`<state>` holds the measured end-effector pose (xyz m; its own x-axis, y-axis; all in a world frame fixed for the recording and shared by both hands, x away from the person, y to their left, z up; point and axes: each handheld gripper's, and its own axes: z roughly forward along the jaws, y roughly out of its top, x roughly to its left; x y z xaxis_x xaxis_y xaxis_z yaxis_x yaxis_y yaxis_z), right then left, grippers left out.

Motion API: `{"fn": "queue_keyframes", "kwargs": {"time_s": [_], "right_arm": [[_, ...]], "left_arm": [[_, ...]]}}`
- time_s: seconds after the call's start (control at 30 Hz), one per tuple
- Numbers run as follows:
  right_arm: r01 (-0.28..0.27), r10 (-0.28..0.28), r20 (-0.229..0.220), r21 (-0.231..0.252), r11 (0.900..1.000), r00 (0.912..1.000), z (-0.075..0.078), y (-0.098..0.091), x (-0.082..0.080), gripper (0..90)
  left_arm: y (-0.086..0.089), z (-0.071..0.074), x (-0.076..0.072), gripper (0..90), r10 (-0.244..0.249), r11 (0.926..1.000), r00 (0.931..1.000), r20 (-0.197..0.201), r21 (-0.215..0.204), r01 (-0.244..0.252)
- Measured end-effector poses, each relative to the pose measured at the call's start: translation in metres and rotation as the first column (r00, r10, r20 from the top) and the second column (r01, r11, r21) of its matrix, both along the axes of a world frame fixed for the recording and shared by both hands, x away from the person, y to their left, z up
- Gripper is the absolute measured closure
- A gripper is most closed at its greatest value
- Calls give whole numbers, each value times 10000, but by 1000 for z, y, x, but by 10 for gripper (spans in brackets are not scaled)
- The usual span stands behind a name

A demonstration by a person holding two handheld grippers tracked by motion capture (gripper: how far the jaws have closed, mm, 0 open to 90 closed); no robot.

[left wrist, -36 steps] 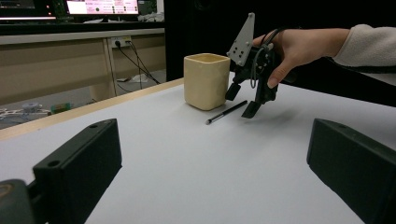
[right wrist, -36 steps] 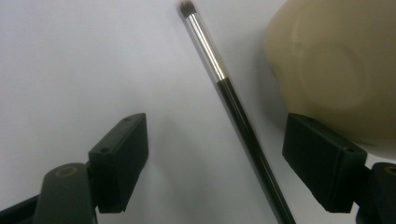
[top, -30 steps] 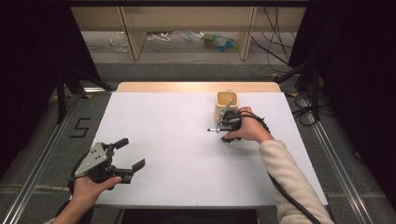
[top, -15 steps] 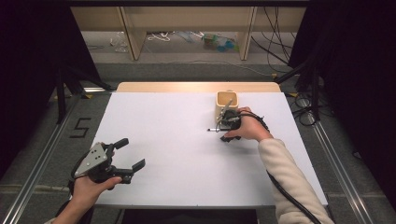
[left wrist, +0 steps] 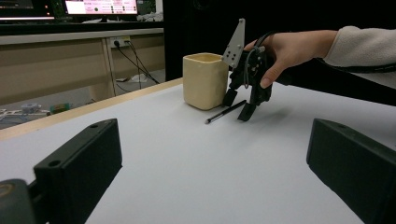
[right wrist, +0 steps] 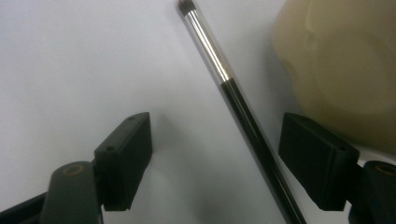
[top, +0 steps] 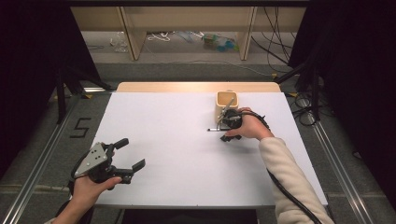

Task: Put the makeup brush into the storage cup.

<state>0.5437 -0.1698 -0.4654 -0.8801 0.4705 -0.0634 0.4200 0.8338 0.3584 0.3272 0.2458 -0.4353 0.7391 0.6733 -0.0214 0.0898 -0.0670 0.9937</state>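
White tabletop (top: pixel 187 154) runs out from your side, and nearest you the left gripper (top: pixel 125 157) rests low at its front left corner, jaws spread with nothing between them; it has no part in the work yet. Farther out on the right, your right gripper (top: pixel 229 130) points down over a thin black brush (top: pixel 215 129) that lies flat on the sheet, just beside the cream cup (top: pixel 226 103). Its jaws have just been closing, yet they stand apart with the handle running between them and neither pad pressing on it.

You look to be at the pick-up: straddling the handle, about to clamp. The next move calls for bringing the pads square onto the dark handle and pinching low enough to catch so slim a shaft, while keeping the far jaw off the cup wall.

The right gripper view gives what the high view cannot: the brush (right wrist: pixel 233 93) has a silver ferrule and dark bristle tip pointing away, and it runs closer to the pad (right wrist: pixel 317 158) on the cup's (right wrist: pixel 345 65) side. The left gripper view shows from the side that the jaw tips reach down to the sheet either side of the brush (left wrist: pixel 226 112).
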Motion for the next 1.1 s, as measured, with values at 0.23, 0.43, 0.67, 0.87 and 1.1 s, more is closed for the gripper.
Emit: {"fn": "queue_keyframes", "kwargs": {"time_s": [0.23,0.43,0.67,0.87,1.1], "right_arm": [[65,-58,-264,254,9997,9996,0,-3,0,323],[3,4,-368,190,9998,9993,1,-1,-1,405],[-339,337,-583,-38,9994,9977,6,3,-4,632],[-815,780,-753,-450,9957,9941,8,9,-6,831],[-897,827,-780,-918,9917,9935,9,16,-8,841]], "left_arm": [[0,0,0,29,-1,10000,10000,-13,-3,1],[0,0,0,30,-2,10000,10000,-6,-5,2],[0,0,0,32,-9,10000,10000,-9,-19,9],[0,0,0,34,-6,10000,10000,-11,-19,6],[0,0,0,35,-3,10000,10000,1,-1,3]]}}
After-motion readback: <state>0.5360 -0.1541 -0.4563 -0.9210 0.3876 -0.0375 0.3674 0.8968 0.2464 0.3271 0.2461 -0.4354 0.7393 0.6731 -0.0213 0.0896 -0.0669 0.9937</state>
